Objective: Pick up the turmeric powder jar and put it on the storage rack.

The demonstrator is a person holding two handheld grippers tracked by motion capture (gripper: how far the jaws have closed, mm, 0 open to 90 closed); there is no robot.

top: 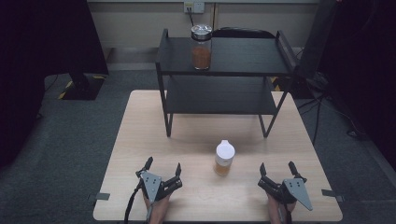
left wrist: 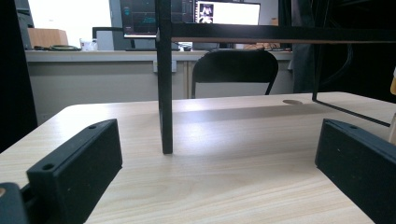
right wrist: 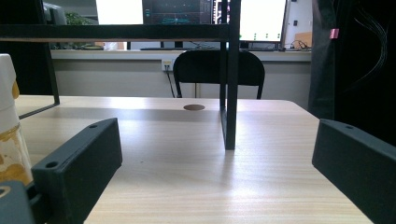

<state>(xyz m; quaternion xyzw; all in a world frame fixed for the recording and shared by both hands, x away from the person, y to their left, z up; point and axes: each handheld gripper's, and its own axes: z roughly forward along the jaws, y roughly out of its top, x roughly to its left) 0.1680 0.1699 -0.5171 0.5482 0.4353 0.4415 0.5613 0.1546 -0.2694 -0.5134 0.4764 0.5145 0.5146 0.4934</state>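
high view first: i see a pale wood-grain surface [top: 140, 140] with rounded corners, carrying a black two-tier metal shelf [top: 224, 70] at its far half. a small rounded bottle [top: 223, 158] with a white cap and amber contents stands upright on the bare near half, between my two tools and apart from both. a glass jar [top: 201, 46] with a metal lid sits on the top shelf. my left hand-held gripper [top: 163, 167] and right hand-held gripper [top: 277, 167] rest low near the front edge, jaws spread and pointing forward, holding nothing.

left gripper view: matte black blocky jaws stand wide apart, a thin square shelf leg [left wrist: 164, 93] ahead, open wood between.

right gripper view: jaws equally wide; the bottle [right wrist: 10, 126] stands just left of the left jaw, smooth and translucent.
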